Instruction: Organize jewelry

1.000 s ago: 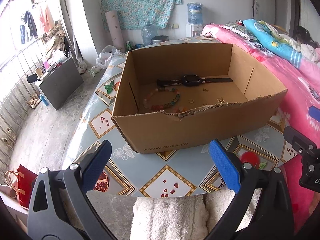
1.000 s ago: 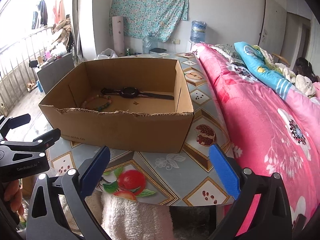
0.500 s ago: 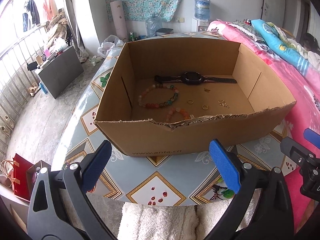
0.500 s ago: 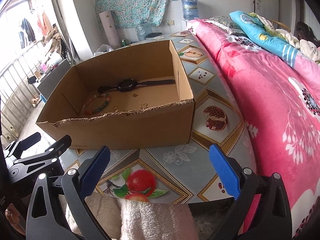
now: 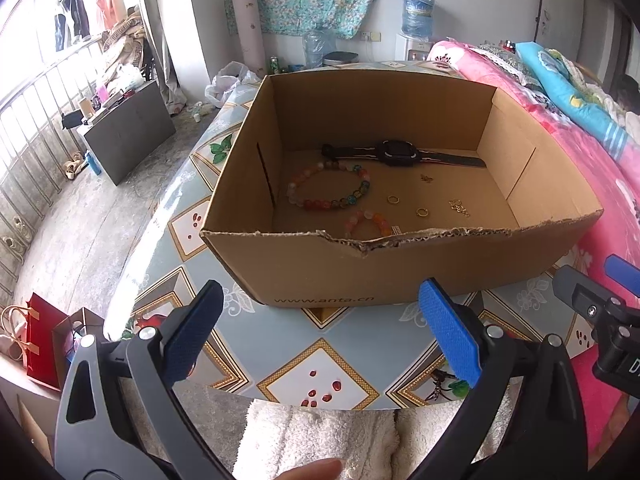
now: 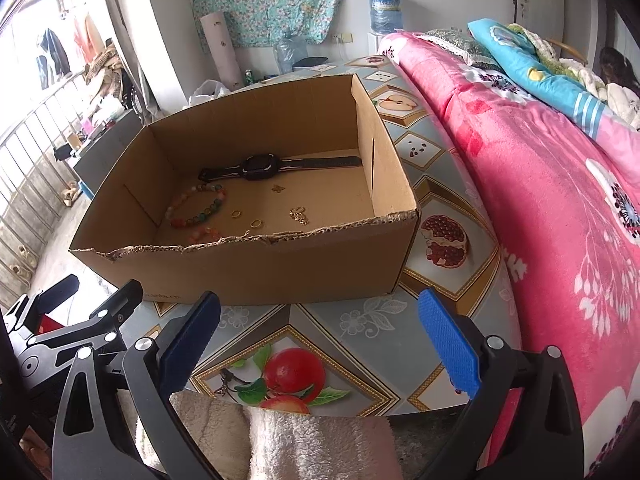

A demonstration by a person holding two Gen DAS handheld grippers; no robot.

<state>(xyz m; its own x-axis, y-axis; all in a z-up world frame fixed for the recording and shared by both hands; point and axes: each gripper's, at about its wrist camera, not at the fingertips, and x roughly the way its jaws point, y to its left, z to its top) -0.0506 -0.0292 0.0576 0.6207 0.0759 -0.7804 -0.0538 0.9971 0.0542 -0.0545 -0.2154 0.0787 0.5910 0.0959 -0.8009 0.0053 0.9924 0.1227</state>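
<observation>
1. You held the left gripper (image 5: 320,332) wide open and empty, short of the cardboard box (image 5: 400,268), likely to survey it.
2. Inside the box lay the beaded bracelet (image 5: 328,190), watch (image 5: 398,153) and gold rings (image 5: 422,211), loose on its floor.
3. You held the right gripper (image 6: 320,332) equally spread, gripping nothing, before the box.

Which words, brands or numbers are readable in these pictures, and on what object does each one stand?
"www.anta.cn": printed on the front wall of the cardboard box, read in the left wrist view.
In the right wrist view the same print is mostly hidden and too small to read.
"D": one white letter on the right gripper's body; the rest is cut off by the picture's edge.
Water jug label: too blurred to read.
</observation>
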